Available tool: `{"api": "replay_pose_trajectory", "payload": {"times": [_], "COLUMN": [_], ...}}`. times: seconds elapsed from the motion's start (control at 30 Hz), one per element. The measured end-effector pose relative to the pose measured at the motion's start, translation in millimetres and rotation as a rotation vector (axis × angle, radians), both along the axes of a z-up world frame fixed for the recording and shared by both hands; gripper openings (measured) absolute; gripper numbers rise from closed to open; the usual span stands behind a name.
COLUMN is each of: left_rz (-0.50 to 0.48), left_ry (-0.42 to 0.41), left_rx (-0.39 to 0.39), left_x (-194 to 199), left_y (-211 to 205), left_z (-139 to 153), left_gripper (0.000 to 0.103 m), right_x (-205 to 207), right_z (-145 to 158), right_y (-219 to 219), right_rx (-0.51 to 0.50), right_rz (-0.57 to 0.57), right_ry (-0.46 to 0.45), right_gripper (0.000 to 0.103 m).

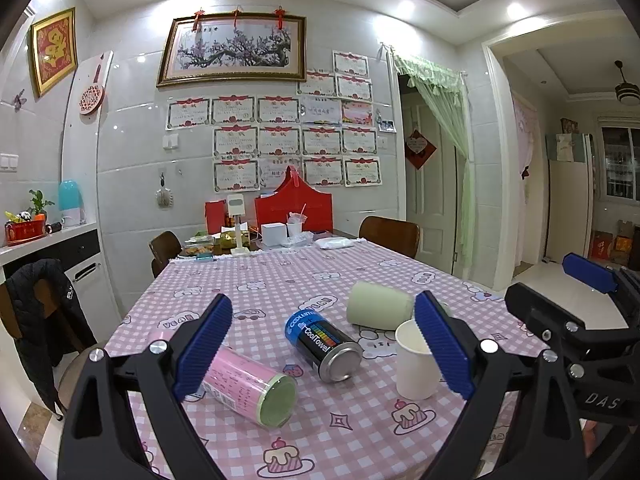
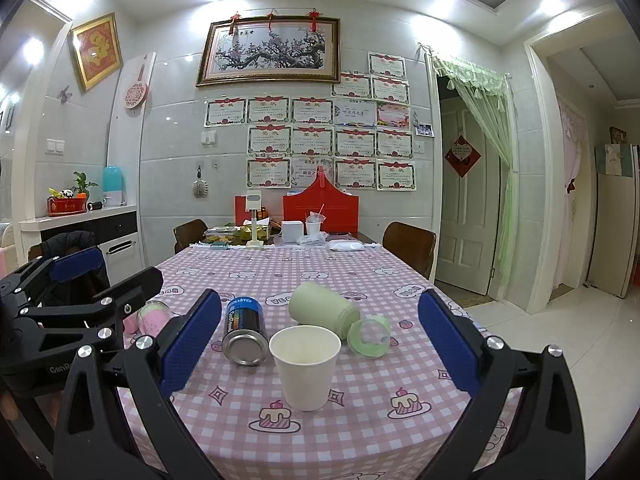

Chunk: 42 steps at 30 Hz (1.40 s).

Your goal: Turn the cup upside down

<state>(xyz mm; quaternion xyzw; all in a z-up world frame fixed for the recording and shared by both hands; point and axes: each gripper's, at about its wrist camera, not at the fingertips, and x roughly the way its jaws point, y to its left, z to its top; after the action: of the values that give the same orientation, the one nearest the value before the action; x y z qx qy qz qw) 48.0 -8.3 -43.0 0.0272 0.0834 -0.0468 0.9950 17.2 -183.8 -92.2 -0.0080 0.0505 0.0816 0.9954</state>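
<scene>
A white paper cup (image 2: 306, 366) stands upright, mouth up, on the pink checked tablecloth near the table's front edge. In the left wrist view the cup (image 1: 414, 364) sits partly behind my left gripper's right finger. My right gripper (image 2: 320, 352) is open, empty, and the cup stands between its blue pads, a little ahead of them. My left gripper (image 1: 324, 348) is open and empty, to the left of the cup. The left gripper also shows at the left of the right wrist view (image 2: 80, 280), and the right gripper at the right of the left wrist view (image 1: 568, 284).
A black and blue can (image 2: 245, 330) lies left of the cup. A pale green cylinder (image 2: 324, 310) with a clear green cap (image 2: 369, 338) lies behind it. A pink cylinder (image 1: 248, 388) lies at the left. Boxes and clutter (image 2: 296, 228) sit at the far end; chairs flank the table.
</scene>
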Motion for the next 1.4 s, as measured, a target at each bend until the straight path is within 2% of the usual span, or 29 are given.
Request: {"api": "replay_pose_trajectory", "payload": {"times": [1.4], "left_rz": [0.009], "left_ry": [0.000], "left_rx": [0.001], "left_x": [-0.1], "left_y": [0.7], "left_z": [1.6], "left_gripper": [0.091], "right_x": [-0.3], "right_z": [-3.2], "right_y": [-2.0], "right_rx": [0.000], "right_rz": [0.001], "right_ry": [0.006], "right_gripper": [0.095]}}
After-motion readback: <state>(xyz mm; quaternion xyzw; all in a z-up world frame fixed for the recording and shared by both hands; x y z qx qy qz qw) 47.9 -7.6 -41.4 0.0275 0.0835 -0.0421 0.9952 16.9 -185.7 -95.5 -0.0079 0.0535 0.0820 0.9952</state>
